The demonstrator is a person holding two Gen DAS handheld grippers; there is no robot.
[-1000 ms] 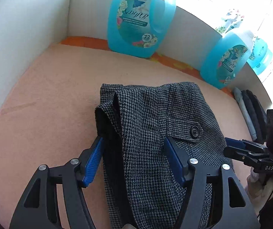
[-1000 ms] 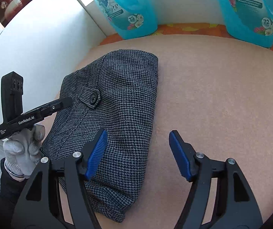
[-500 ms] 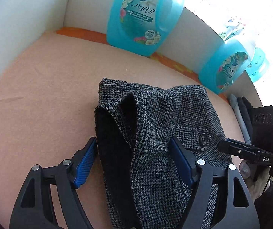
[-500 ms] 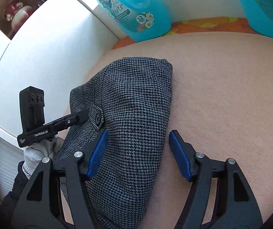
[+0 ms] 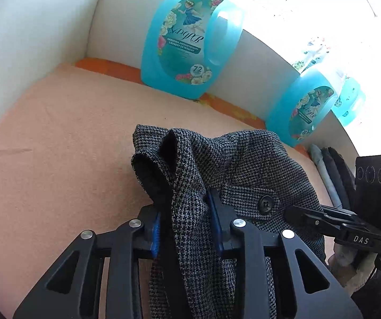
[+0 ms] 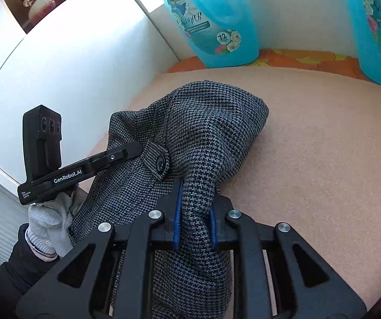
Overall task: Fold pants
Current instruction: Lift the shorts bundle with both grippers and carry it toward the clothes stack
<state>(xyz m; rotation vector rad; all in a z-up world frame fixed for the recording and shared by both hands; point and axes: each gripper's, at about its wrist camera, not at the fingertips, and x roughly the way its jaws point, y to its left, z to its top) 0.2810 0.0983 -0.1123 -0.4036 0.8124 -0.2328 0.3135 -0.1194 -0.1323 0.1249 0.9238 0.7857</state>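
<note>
Peach carpet (image 5: 57, 138) covers the surface, with blue detergent jugs (image 5: 187, 40) standing against the white back wall. On it lie the folded grey houndstooth pants (image 5: 243, 164), button flap facing up. The left gripper (image 5: 186, 226) pinches one bunched edge of the cloth between its blue pads; the right gripper (image 6: 194, 212) pinches the opposite edge likewise.

white walls (image 5: 30, 40) | peach tabletop (image 5: 57, 133) | bright window (image 5: 310, 5)
</note>
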